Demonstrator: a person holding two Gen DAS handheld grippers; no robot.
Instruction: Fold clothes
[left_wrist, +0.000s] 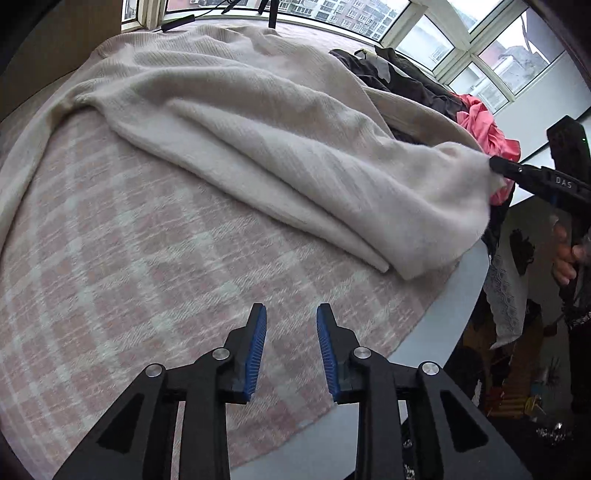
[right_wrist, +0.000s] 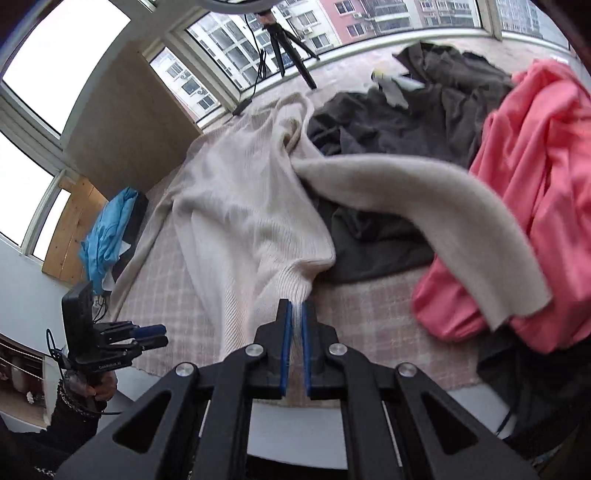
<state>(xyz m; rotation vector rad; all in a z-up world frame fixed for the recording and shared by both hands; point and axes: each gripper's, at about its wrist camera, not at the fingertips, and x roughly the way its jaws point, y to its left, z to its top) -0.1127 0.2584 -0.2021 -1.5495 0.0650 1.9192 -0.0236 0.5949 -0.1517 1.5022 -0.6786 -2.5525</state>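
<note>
1. A cream sweater (right_wrist: 236, 206) is spread on a pink checked blanket (left_wrist: 122, 266) that covers the table, with its ribbed hem drawn toward the near edge.
2. The hem of the sweater is clamped between the blue pads of the right gripper (right_wrist: 294, 314), whose jaws are closed on the fabric.
3. In the left wrist view the same gripper (left_wrist: 496, 168) is seen at the right, with the sweater (left_wrist: 258, 147) lifted from the blanket at that corner.
4. The left gripper (left_wrist: 291, 325) is held above bare blanket near the table's edge; its jaws are parted and nothing is held between them.
5. One sleeve (right_wrist: 424, 206) of the sweater is draped to the right over a dark garment (right_wrist: 388, 125) and a pink garment (right_wrist: 535, 192).
6. The dark and pink garments are heaped just beside the sweater, touching it.
7. A black tripod (right_wrist: 284, 44) is seen by the window behind the clothes.
8. A blue cloth (right_wrist: 107, 236) is seen off the table at the left.
</note>
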